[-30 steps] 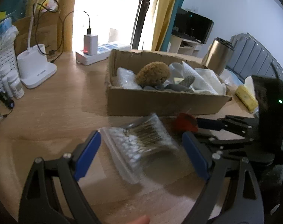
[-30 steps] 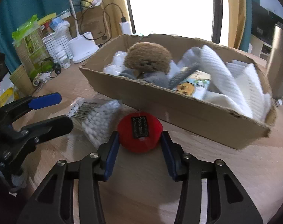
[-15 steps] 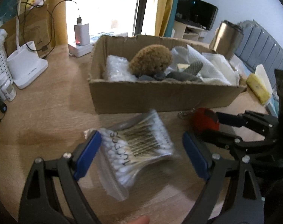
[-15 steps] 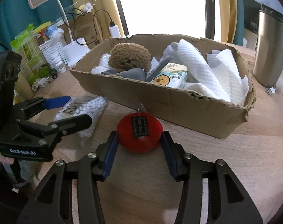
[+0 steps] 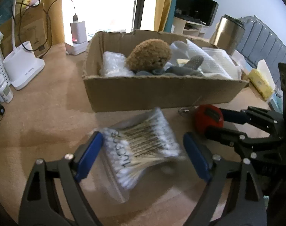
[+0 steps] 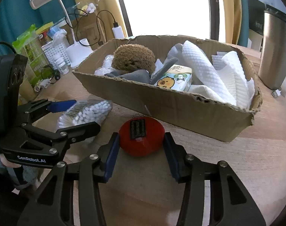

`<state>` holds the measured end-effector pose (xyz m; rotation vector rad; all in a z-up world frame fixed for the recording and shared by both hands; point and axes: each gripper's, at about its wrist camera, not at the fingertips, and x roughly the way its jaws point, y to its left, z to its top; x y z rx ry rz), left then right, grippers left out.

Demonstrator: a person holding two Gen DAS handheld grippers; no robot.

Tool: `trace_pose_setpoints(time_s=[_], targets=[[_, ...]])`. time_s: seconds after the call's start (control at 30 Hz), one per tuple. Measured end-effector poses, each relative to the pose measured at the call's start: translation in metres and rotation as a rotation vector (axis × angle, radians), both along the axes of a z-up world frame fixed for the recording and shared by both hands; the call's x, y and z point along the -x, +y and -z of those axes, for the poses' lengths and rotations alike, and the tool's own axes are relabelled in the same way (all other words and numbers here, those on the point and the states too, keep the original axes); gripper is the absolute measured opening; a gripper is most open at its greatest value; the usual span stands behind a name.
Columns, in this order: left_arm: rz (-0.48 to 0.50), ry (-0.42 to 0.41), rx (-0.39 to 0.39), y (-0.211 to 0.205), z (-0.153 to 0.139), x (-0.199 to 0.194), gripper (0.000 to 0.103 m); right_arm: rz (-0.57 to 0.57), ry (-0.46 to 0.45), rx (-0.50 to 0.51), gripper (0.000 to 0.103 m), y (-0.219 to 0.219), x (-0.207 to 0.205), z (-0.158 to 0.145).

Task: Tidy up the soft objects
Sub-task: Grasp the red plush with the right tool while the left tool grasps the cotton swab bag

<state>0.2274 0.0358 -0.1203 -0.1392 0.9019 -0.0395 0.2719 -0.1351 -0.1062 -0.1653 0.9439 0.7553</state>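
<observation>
A clear bag of cotton swabs (image 5: 143, 145) lies on the wooden table in front of the cardboard box (image 5: 161, 94). My left gripper (image 5: 143, 137) straddles the bag and its jaws are closing. The left pad touches the bag and the right pad stands a little off it. A red round soft pouch (image 6: 141, 141) with a black label lies to the right of the bag. My right gripper (image 6: 141, 135) is shut on it, both pads pressing its sides and still closing. The box (image 6: 180, 109) holds a brown plush (image 6: 133, 58), white towels, grey cloth and a tissue pack.
A steel tumbler (image 6: 274, 52) stands right of the box. A white lamp base (image 5: 24, 71), a charger with cables (image 5: 77, 32) and a white basket (image 6: 56, 54) crowd the left and back. A yellow pack (image 5: 259, 82) lies at the far right.
My left gripper moved forward and down over the swab bag, and its jaws have narrowed around it. The right gripper stayed put around the red pouch.
</observation>
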Motion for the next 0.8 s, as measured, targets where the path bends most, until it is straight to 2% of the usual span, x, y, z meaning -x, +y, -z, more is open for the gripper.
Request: trace_pose_setpoints(time_s=[0.2, 0.37, 0.5, 0.6, 0.67, 0.7, 0.73, 0.8], targets=[[0.036, -0.006, 0.019, -0.006, -0.005, 0.009, 0.079, 0.007, -0.022, -0.008, 0.05, -0.007, 0.005, -0.011], [0.062, -0.048, 0.032, -0.013, -0.018, 0.019, 0.079, 0.019, -0.04, -0.013, 0.05, -0.013, 0.01, -0.019], [0.076, -0.06, 0.025, -0.018, -0.024, 0.022, 0.079, 0.028, -0.054, -0.014, 0.05, -0.019, 0.013, -0.024], [0.052, -0.035, -0.008, -0.017, -0.019, 0.018, 0.079, 0.031, -0.063, -0.016, 0.05, -0.024, 0.015, -0.028], [0.036, -0.009, -0.036, -0.014, -0.011, 0.013, 0.08, 0.032, -0.065, -0.019, 0.05, -0.027, 0.017, -0.029], [0.037, -0.006, -0.038, -0.013, -0.009, 0.012, 0.083, 0.032, -0.065, -0.02, 0.05, -0.027, 0.018, -0.029], [0.036, -0.012, -0.043, -0.014, -0.009, 0.012, 0.091, 0.031, -0.065, -0.018, 0.05, -0.027, 0.019, -0.029], [0.034, -0.033, -0.04, -0.015, -0.01, 0.013, 0.094, 0.03, -0.063, -0.016, 0.05, -0.028, 0.02, -0.029]])
